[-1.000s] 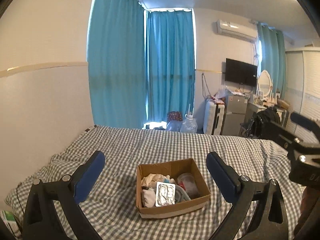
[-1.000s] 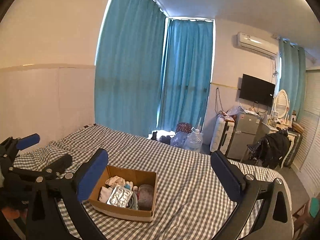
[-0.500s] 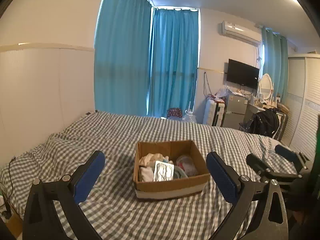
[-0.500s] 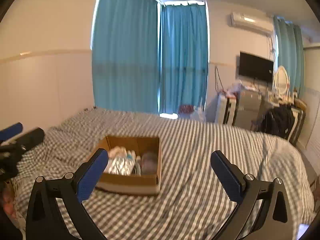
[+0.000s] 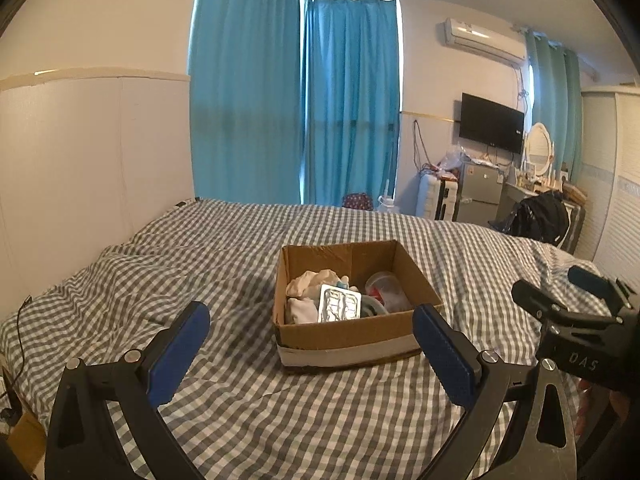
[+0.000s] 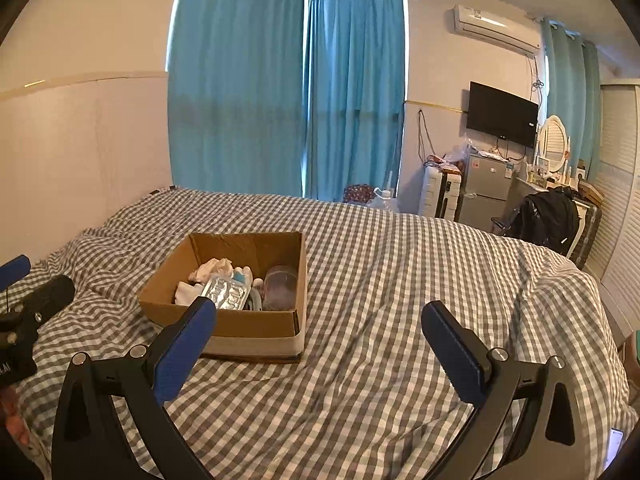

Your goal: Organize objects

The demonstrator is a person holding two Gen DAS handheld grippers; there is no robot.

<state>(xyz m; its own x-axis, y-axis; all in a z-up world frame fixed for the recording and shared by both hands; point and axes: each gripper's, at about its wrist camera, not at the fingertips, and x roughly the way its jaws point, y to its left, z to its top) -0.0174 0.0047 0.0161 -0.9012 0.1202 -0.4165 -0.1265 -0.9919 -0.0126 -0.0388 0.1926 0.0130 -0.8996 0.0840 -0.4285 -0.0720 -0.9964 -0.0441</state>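
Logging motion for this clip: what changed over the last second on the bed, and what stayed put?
Both grippers came down and closer to the cardboard box, so it now looks larger in both views. The left gripper and right gripper stayed open and took hold of nothing. The box kept its place on the checked bedspread, with the foil pill pack and cloths still inside.

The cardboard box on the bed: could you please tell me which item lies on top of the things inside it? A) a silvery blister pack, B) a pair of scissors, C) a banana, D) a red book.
A: a silvery blister pack lies flat on top of the white cloth and other items inside the open cardboard box; both wrist views show it.
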